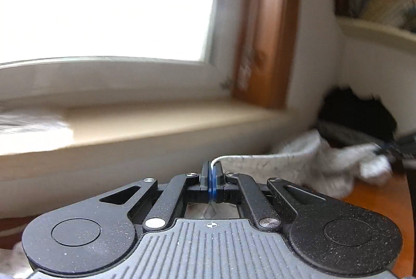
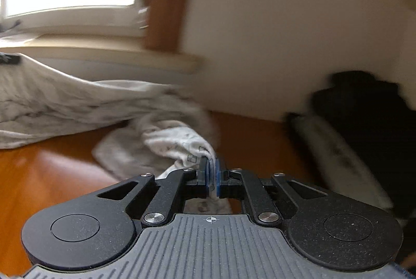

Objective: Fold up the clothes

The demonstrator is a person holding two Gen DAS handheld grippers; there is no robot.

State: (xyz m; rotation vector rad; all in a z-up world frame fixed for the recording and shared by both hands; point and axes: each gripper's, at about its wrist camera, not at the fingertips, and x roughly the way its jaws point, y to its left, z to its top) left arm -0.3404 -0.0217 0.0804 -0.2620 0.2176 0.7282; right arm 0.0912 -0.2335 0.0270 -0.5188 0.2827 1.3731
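The left gripper [image 1: 212,175] is clenched on the white garment's [image 1: 273,167] edge; the right gripper [image 2: 212,175] clamps its bunched cloth above the desk [image 2: 52,175].

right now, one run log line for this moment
left gripper: shut on white patterned cloth garment | right gripper: shut on same garment | garment: partly lifted off orange wooden table

Daylight floods in from the blown-out white window [image 1: 104,0], leaving the room softly lit, while motion blur smears the wall, sill and pale cloth [image 2: 78,102], and fisheye curvature bends lines near the edges.
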